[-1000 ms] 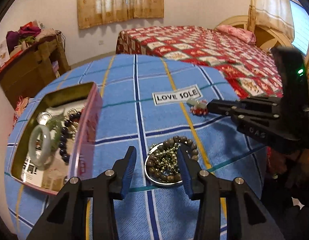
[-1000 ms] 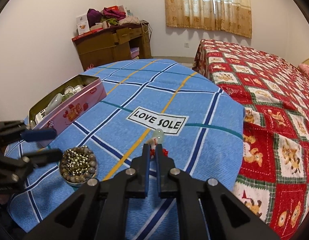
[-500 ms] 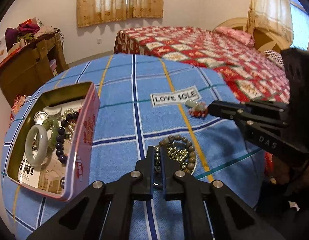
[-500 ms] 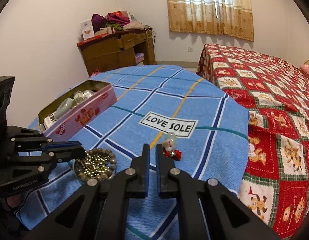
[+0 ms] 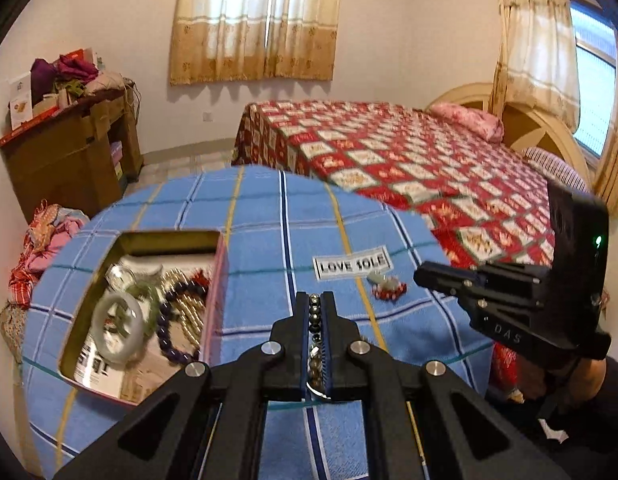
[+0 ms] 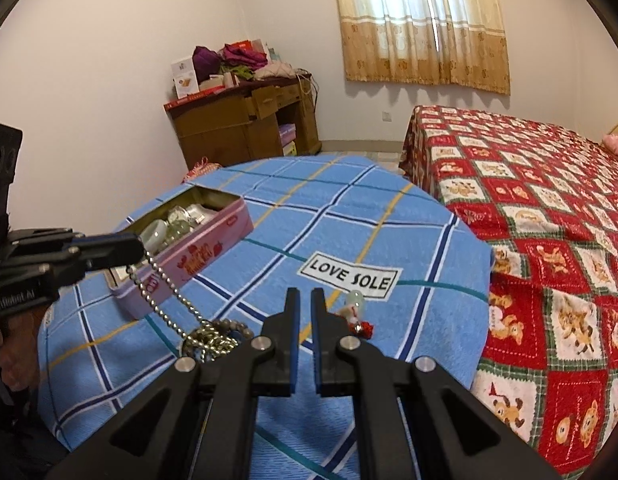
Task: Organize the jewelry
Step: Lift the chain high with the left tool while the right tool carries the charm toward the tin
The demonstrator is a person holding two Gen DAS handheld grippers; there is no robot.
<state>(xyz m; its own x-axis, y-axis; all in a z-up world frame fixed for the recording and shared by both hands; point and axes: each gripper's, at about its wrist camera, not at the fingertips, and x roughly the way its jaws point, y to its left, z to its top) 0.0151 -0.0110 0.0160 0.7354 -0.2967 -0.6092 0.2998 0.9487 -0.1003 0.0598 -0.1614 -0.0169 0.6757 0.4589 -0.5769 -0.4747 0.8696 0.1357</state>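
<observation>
Blue checked cloth (image 6: pixel 389 216) covers a round table, with a wooden dresser (image 6: pixel 245 128) behind it and a red patterned bed (image 6: pixel 549 208) to the right of the table.

Landmark: the open pink tin (image 6: pixel 213 256), lying on the left part of the cloth. It holds a pale bangle (image 5: pixel 117 330), a dark bead bracelet (image 5: pixel 177 320) and other small pieces.

Just in front of the tin, the left gripper (image 6: pixel 135 246) reaches in level from the left edge of the right wrist view, raised above the cloth, its tip near the tin's front corner. Its jaws are clenched on a bead chain (image 6: pixel 169 292); in its own view the beads (image 5: pixel 315 320) sit pinched between the blue pads. The chain hangs slanting down from the tip, past the tin's front wall, to a small dish (image 6: pixel 213 338) of beads on the cloth, right of the tin and nearer the camera. The chain's lower end lies in the heap there.

Further right of the tin, past the "LOVE SOLE" label (image 6: pixel 351 276), a small red and pale green trinket (image 6: pixel 355 314) lies on the cloth. The right gripper (image 6: pixel 303 296) points level toward it from the near side, above the cloth, its jaws drawn nearly together with a narrow gap and nothing between them.
</observation>
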